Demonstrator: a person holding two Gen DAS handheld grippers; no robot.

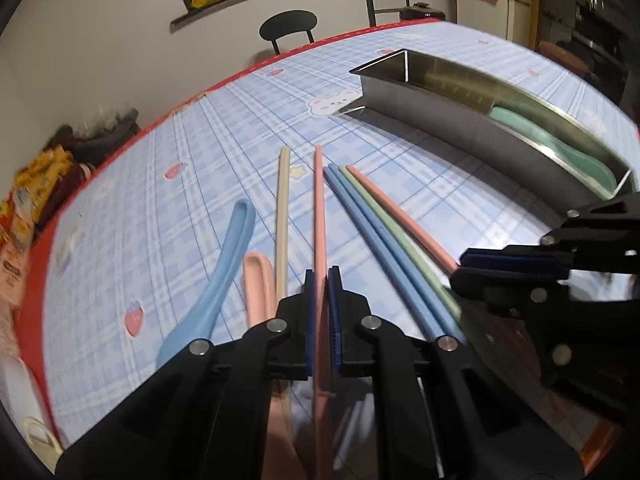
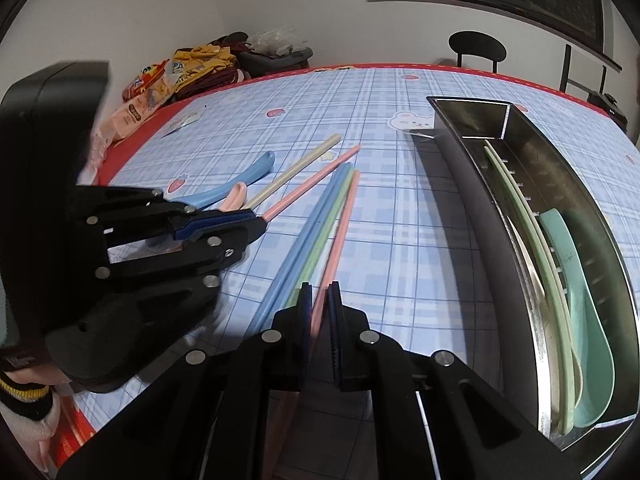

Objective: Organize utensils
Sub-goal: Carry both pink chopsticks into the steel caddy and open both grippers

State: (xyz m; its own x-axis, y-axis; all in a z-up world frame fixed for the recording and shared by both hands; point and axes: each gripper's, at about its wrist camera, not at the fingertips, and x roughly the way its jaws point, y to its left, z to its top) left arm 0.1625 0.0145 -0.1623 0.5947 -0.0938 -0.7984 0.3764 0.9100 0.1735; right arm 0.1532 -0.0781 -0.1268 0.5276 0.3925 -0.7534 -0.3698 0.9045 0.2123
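While each gripper (image 1: pixel 320 280) (image 2: pixel 318 292) pinches one slim matte pink chopstick (image 1: pixel 319 208) (image 2: pixel 340 236), pastel mates lie on table.

Chopsticks (image 2: pixel 320 216) left of tray (image 2: pixel 472 200); spoon (image 2: pixel 580 320) in tray

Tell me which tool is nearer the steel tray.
Right. The right tool, shut on a pink chopstick, sits just beside the steel tray. The left tool, gripping the other pink chopstick, is farther away, beyond the blue and green chopsticks.
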